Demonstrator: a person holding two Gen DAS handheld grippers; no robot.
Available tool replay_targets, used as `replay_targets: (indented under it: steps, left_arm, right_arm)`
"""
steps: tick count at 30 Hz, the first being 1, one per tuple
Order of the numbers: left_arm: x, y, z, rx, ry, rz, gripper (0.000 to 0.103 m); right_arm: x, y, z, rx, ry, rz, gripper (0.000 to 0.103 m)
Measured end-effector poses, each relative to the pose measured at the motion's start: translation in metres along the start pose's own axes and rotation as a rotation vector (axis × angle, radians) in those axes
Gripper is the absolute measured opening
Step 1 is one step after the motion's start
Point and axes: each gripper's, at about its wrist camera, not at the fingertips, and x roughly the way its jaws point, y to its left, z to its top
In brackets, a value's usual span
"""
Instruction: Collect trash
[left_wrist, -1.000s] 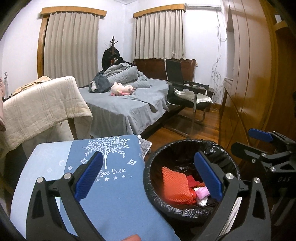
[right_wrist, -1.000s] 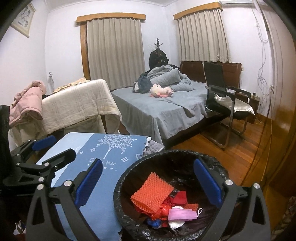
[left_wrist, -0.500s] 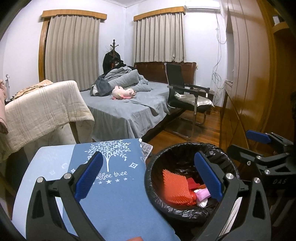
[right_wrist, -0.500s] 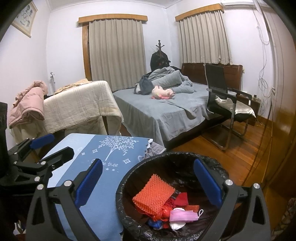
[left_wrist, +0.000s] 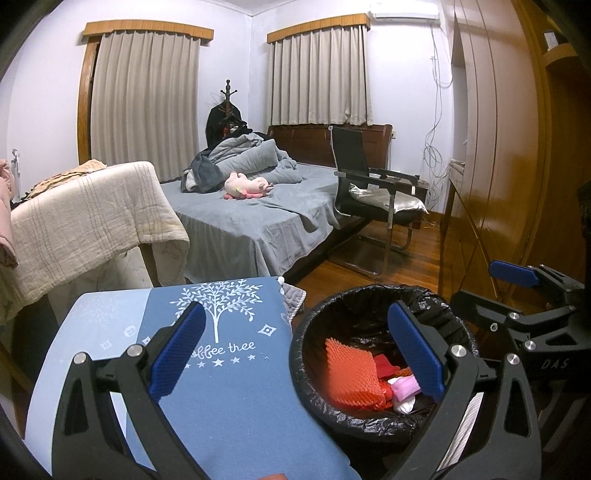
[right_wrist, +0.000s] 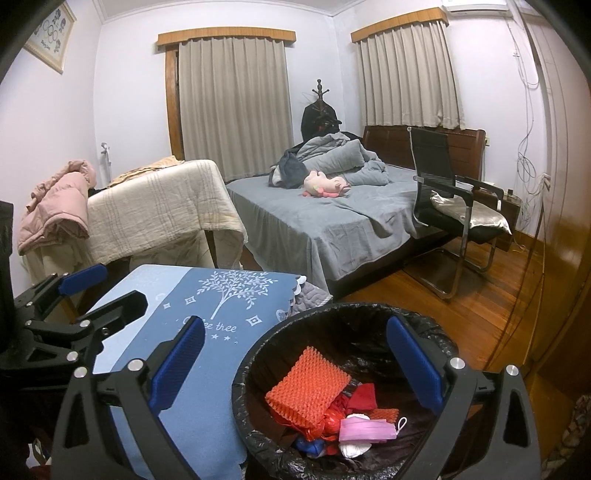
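Round bin lined with a black plastic bag (right_wrist: 369, 314), holding trash, beside the blue tree-print tablecloth (left_wrist: 229, 369).

Inside lie an orange mesh foam sleeve (right_wrist: 306, 384), red scraps and a pink face mask (right_wrist: 365, 430). The left gripper (left_wrist: 295, 354) and right gripper (right_wrist: 295, 360) both hang empty, fingers spread wide apart.

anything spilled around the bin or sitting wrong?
Nothing stands out. The trash, including the orange mesh pad and pink mask, lies inside the lined bin, which stands upright beside the blue cloth. No litter shows on the cloth. Left gripper and right gripper are open, holding nothing.
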Motion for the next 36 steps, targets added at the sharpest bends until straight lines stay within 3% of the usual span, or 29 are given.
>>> replay_targets:
  steps: [36]
  left_arm:
    - [-0.0012, 0.0032, 0.0014, -0.003, -0.001, 0.002, 0.096]
  right_arm:
    - [0.0009, 0.0014, -0.0006, -0.001, 0.001, 0.0, 0.097]
